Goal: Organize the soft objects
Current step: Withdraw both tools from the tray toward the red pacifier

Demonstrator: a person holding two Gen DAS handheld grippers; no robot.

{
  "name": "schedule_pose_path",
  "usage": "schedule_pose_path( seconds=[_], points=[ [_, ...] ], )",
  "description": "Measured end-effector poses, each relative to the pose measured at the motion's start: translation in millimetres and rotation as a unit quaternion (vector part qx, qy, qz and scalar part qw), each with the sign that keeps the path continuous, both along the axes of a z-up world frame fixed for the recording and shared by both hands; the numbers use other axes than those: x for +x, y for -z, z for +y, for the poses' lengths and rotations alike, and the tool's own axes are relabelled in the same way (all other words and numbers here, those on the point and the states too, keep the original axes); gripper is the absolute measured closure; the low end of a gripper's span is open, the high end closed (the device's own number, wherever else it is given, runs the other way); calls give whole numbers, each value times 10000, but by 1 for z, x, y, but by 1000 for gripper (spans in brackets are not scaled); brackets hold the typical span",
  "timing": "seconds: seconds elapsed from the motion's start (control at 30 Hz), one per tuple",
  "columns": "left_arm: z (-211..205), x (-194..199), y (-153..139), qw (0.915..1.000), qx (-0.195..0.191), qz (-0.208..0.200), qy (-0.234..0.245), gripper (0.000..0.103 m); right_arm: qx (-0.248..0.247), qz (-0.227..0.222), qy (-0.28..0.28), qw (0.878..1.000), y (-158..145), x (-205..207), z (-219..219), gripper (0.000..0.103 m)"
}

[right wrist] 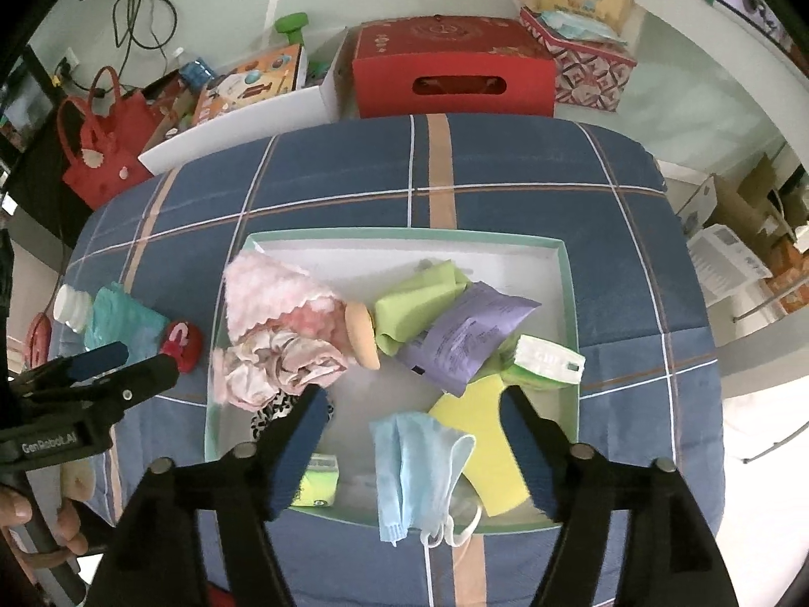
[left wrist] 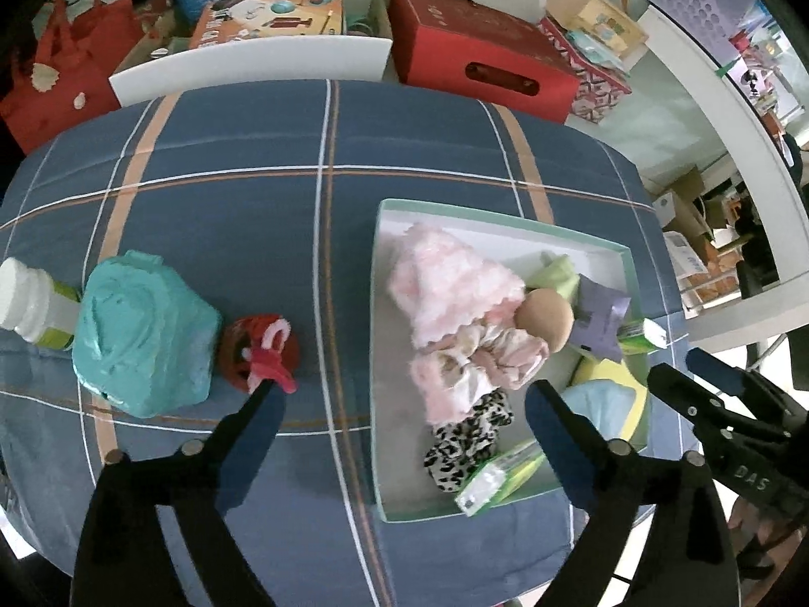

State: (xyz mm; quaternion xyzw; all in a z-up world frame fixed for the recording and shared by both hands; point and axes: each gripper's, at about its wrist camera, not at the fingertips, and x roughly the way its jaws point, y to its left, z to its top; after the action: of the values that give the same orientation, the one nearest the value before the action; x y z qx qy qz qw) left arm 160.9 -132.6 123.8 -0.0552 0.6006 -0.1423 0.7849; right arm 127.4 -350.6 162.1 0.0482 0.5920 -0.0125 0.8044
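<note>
A shallow green-rimmed box sits on the blue plaid table. It holds a pink fluffy cloth, a leopard-print scrunchie, a tan puff, a purple pouch, green cloth, tissue packs, a yellow sponge and a blue face mask draped over the near rim. Left of the box lie a teal cloth and a red-pink toy. My left gripper is open, empty. My right gripper is open above the mask.
A white bottle stands at the table's left edge. Beyond the table sit a red box, a white bin with a toy box, a red bag and patterned boxes.
</note>
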Motion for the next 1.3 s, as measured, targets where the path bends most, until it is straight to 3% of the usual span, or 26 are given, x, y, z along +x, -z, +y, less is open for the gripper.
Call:
schedule_pose_path(
  seconds=[0.17,0.3,0.53,0.8,1.3],
  points=[
    [9,-7,3,9999,21,-60,-110,7,-59,-27,-88,9999,1,-4,7,16],
    [19,-13,5,9997,-14,-93,-205,7,-129,-134,-175,9997,-1,-7,13,0],
    [34,-22,9,9993,-44,-119,-362,6,-128,-242,-210,9994,-3,-11,19,0],
    [55,-41,12,9970,71,-444,-623,6,-92,-420,-280,9987,-3,-24,30,0],
    [83,-78,22,9931,129,-836,-814,6,52,-350,-616,9975,9,-45,59,0]
  ],
)
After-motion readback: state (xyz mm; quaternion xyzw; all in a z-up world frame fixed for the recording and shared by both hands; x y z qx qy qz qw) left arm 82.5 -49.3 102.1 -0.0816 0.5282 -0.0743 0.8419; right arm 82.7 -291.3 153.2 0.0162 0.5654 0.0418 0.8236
